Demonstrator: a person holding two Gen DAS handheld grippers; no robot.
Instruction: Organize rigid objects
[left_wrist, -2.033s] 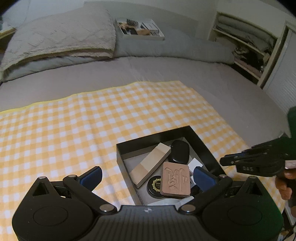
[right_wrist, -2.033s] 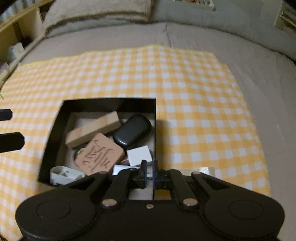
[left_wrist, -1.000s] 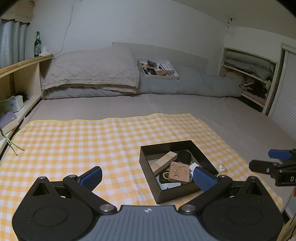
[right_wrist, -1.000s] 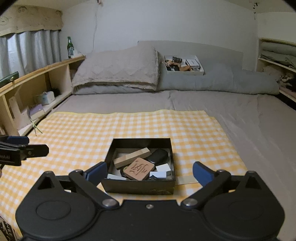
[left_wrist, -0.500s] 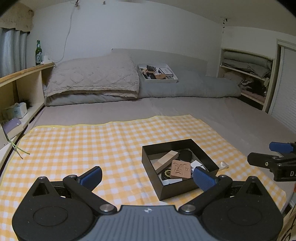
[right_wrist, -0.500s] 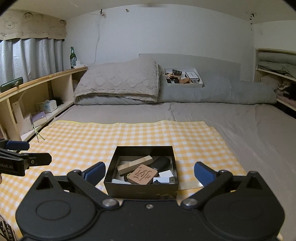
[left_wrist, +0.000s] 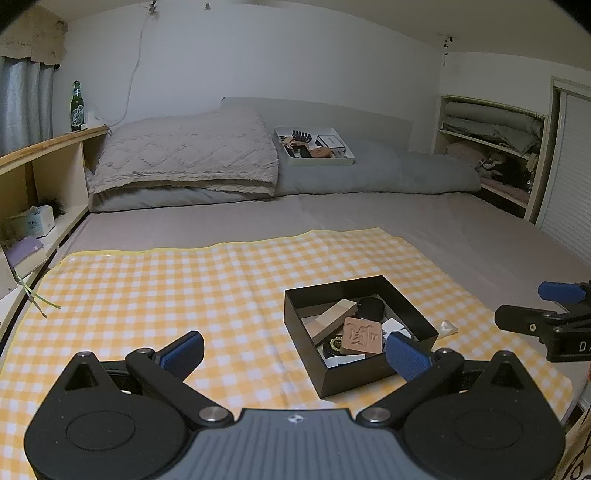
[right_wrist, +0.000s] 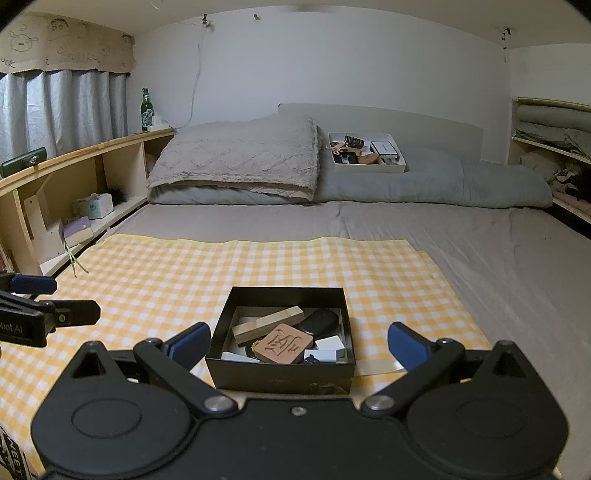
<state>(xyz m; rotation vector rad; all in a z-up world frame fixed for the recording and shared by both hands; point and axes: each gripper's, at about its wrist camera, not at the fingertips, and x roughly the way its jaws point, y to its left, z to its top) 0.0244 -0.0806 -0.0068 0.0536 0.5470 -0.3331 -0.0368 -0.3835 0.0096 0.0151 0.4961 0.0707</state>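
Observation:
A black open box (left_wrist: 410, 314) (right_wrist: 280, 373) sits on the yellow checked cloth (left_wrist: 147, 295) (right_wrist: 184, 273) on the bed. Inside lie a brown carved tile (left_wrist: 361, 336) (right_wrist: 283, 342), a wooden block (left_wrist: 330, 320) (right_wrist: 267, 325), a black oval case (left_wrist: 371, 308) (right_wrist: 319, 322), white pieces (right_wrist: 328, 343) and a round black tin (left_wrist: 334, 344). My left gripper (left_wrist: 295, 349) is open and empty, held back from the box; it also shows in the right wrist view (right_wrist: 55, 301). My right gripper (right_wrist: 297, 339) is open and empty, just before the box; it also shows in the left wrist view (left_wrist: 535, 308).
A small clear scrap (left_wrist: 448, 326) lies on the cloth right of the box. A white tray (right_wrist: 365, 153) with several items rests on the grey duvet. A pillow (right_wrist: 236, 158) lies at the head. Wooden shelves (right_wrist: 74, 192) with a green bottle (right_wrist: 146, 110) run along the left.
Both grippers pulled back and up from the box, tilting to a level view. The right gripper went from shut to open. The box contents stayed put.

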